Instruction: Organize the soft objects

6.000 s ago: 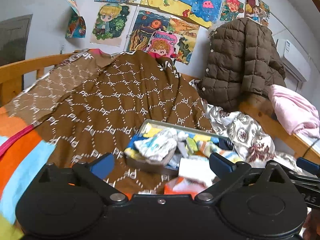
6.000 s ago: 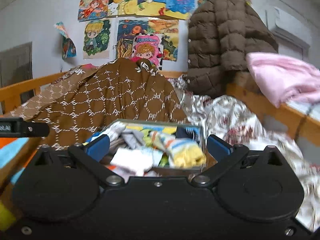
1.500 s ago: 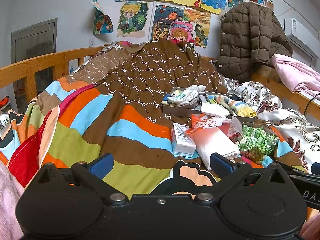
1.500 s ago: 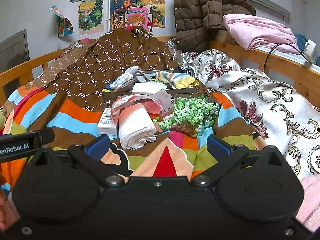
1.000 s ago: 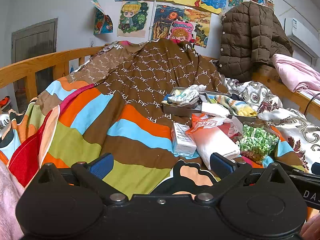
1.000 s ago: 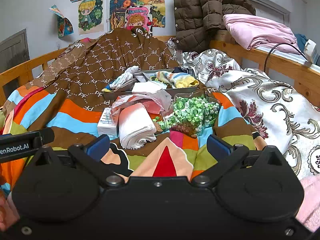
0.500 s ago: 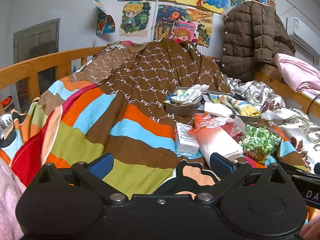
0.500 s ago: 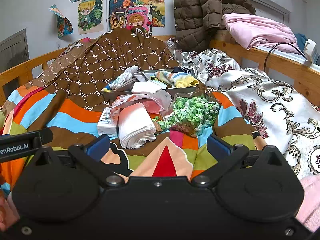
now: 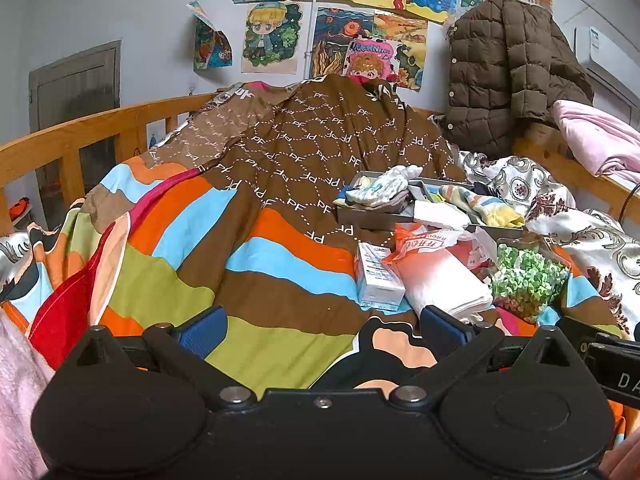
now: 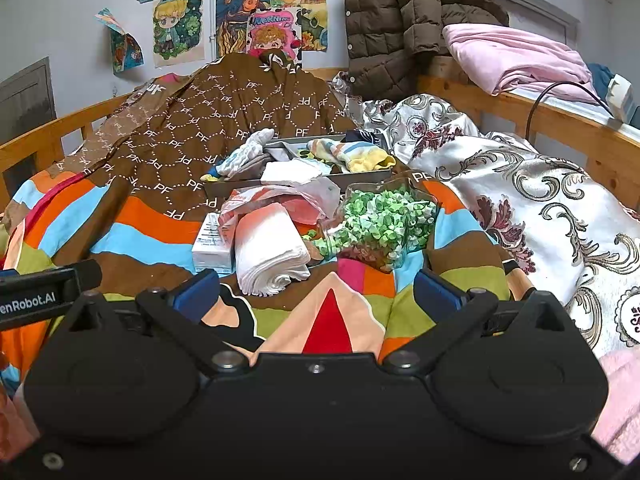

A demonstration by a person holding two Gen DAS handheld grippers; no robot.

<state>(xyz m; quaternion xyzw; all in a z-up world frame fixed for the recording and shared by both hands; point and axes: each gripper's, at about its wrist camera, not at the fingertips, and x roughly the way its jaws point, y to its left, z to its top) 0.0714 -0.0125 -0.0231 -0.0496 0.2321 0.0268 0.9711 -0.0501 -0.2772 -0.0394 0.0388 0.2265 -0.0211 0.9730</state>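
A grey tray heaped with socks and small cloths rests on the bed, far ahead of both grippers. In front of it lie a bag of folded white cloths, a small white box and a clear bag of green bits. My left gripper is open, low over the striped quilt, with nothing between its fingers. My right gripper is open too, just short of the cloth bag.
A brown patterned blanket is piled behind the tray. Wooden bed rails run along both sides. A brown padded jacket and pink bedding hang at the back right. A floral quilt covers the right side.
Since six seconds ago both grippers have drawn far back from the tray, so the bags and box now show. Over the last second, only the left view has shifted slightly.
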